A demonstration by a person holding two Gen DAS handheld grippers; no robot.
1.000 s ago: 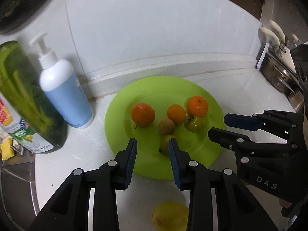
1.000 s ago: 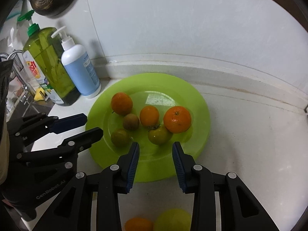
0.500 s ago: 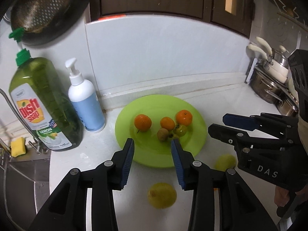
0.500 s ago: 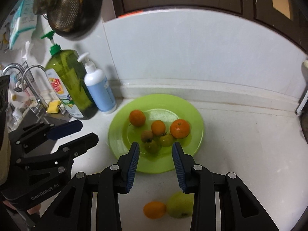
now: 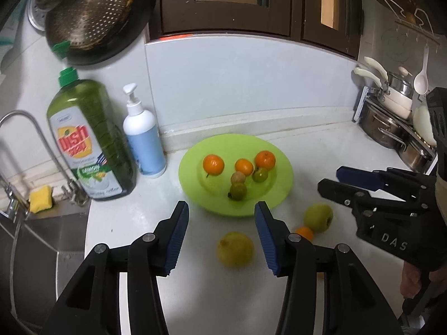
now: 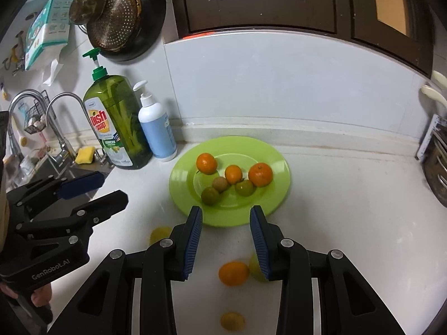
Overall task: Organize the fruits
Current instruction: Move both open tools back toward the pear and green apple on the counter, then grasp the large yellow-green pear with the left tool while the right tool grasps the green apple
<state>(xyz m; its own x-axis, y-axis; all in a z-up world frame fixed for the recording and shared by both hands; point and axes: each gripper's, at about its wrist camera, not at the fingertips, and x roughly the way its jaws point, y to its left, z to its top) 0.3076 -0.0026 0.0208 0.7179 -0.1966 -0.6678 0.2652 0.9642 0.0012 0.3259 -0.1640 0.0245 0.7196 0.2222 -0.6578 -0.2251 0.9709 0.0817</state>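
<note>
White countertop point(image 5: 321, 150) runs along a pale tiled wall, with dark wooden cabinets above and a steel sink at its left edge. Near the back edge sits a lime-green plate point(image 5: 276, 195) holding six small fruits: three oranges point(image 5: 213, 164) toward the wall side, and a brownish fruit point(image 5: 237, 178) with two green fruits point(image 5: 238, 191) nearer the plate's front rim. Off the plate, on the counter toward its front edge, lie a yellow lemon point(image 5: 235, 248), a green apple point(image 5: 318, 217) and a small orange point(image 6: 233, 273) touching the apple. Another small yellow fruit point(image 6: 232, 321) lies closer still to the front edge.

At the back left corner, a green dish soap bottle point(image 5: 92, 139) stands beside a white-and-blue pump bottle point(image 5: 144, 142), both upright. A perforated metal colander point(image 5: 92, 8) hangs on the wall above them. A yellow sponge point(image 5: 41, 198) rests by the faucet point(image 6: 60, 117). Steel pots point(image 5: 391, 122) are stacked at the right edge.

Left gripper point(image 5: 220, 234) has its jaws apart, having just been opening, with nothing between them; the lemon lies below and ahead on the counter. Right gripper point(image 6: 225, 240) has its blue pads fairly close together yet parted, gripping nothing, above the small orange and apple.
</note>
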